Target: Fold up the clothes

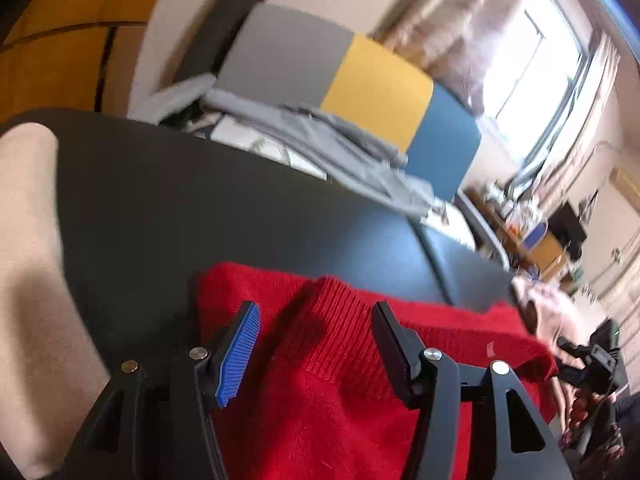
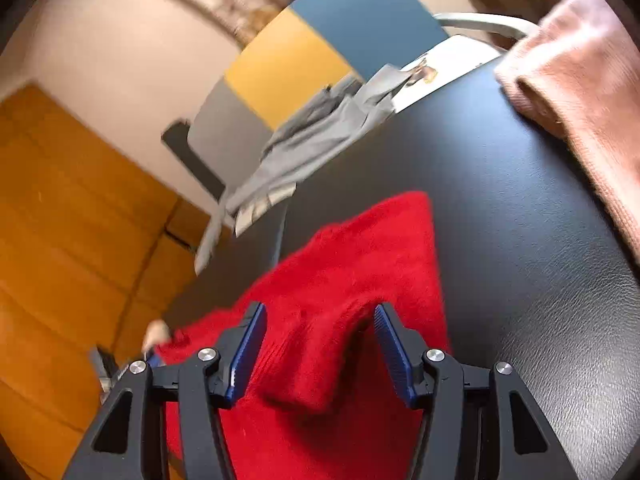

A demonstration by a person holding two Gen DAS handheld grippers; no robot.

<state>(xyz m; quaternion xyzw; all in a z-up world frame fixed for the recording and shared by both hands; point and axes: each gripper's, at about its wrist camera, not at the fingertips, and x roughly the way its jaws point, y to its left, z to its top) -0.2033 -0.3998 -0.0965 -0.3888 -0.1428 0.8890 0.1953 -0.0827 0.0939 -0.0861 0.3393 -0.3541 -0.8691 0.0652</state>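
Left hand-held gripper (image 1: 316, 344), ribbed blue pads spread, hovers released over the red sweater's (image 1: 344, 400) ribbed collar. Right hand-held gripper (image 2: 320, 348) likewise gapes, a fuzzy knit fold between its jaws, ungripped. Sweater lies on the grained black leatherette surface (image 2: 520, 220).

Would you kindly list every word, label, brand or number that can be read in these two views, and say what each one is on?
None can be read.
Red sweater: a small pale tag near its edge, too small and blurred to read.
White sheet beyond the black table: a small printed picture, no legible text.
Cluttered shelves in the background: too blurred to read.
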